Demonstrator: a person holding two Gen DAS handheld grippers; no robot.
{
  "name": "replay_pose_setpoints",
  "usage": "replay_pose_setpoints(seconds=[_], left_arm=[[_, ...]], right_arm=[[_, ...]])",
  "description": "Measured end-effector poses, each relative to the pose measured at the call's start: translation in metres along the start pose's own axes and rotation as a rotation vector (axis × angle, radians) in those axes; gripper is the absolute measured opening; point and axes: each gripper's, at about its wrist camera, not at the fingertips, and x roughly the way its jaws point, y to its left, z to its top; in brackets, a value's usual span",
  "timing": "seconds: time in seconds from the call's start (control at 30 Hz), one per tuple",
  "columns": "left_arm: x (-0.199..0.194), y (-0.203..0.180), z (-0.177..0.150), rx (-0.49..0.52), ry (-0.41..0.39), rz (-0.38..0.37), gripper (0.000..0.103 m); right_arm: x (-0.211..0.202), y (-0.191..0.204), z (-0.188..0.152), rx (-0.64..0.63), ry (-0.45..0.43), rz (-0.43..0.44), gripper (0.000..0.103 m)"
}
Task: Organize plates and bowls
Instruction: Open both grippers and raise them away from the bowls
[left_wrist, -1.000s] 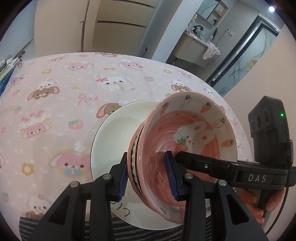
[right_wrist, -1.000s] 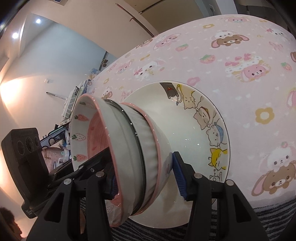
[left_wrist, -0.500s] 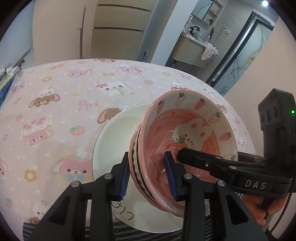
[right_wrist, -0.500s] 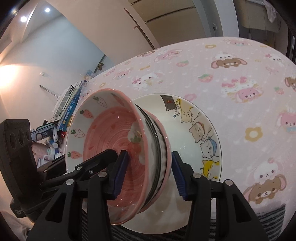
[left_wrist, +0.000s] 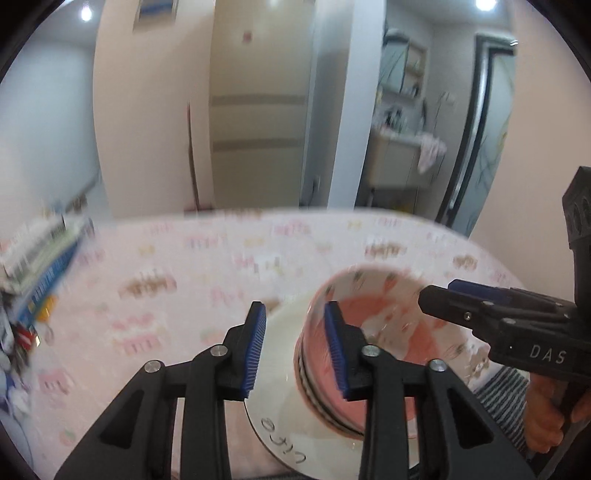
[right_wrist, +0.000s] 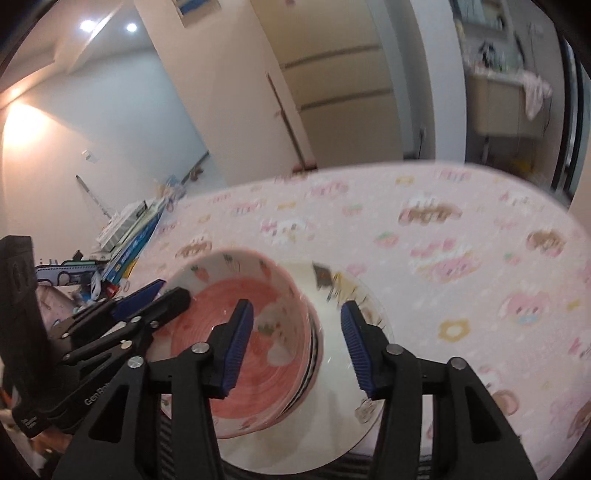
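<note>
A stack of nested bowls (left_wrist: 384, 354), a pink strawberry-and-bunny bowl (right_wrist: 236, 332) on top, sits on a large white plate (left_wrist: 280, 354) with cartoon animals (right_wrist: 354, 398) at the table's near edge. My left gripper (left_wrist: 295, 347) is open, its right finger over the stack's left rim, its left finger over the plate. My right gripper (right_wrist: 293, 347) is open, its left finger over the top bowl, its right finger over the plate. Neither grips anything. Both views are motion-blurred.
The round table (right_wrist: 443, 229) has a pink cartoon tablecloth. Books and clutter (left_wrist: 40, 266) lie at its left edge, also in the right wrist view (right_wrist: 129, 236). Walls, a door and a cabinet stand behind.
The bowl stack went from tilted on edge between both grippers to resting on the plate. Both grippers opened and let go, then pulled back and tilted up.
</note>
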Motion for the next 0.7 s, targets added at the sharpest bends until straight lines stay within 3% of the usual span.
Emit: replay_pose_setpoints(seconds=[0.07, 0.17, 0.27, 0.33, 0.4, 0.57, 0.7], left_arm=[[-0.018, -0.001, 0.002, 0.011, -0.105, 0.007, 0.07], [-0.045, 0.0, 0.004, 0.026, -0.251, 0.02, 0.075], [-0.07, 0.006, 0.01, 0.034, -0.343, 0.038, 0.084], [-0.089, 0.013, 0.014, 0.024, -0.427, 0.084, 0.084], [-0.109, 0.013, 0.018, 0.055, -0.502, 0.112, 0.085], [-0.152, 0.013, 0.024, 0.079, -0.606, 0.109, 0.103], [-0.18, 0.013, 0.018, 0.045, -0.671, 0.116, 0.103]], right_arm=[[-0.015, 0.003, 0.003, -0.023, -0.083, 0.008, 0.061], [-0.038, 0.007, 0.004, -0.053, -0.208, -0.017, 0.063], [-0.062, 0.014, 0.004, -0.089, -0.322, -0.027, 0.069], [-0.08, 0.017, 0.005, -0.097, -0.407, -0.049, 0.091], [-0.096, 0.02, 0.006, -0.092, -0.485, -0.083, 0.098], [-0.135, 0.025, 0.011, -0.108, -0.593, -0.088, 0.103], [-0.161, 0.031, 0.007, -0.133, -0.633, -0.085, 0.103]])
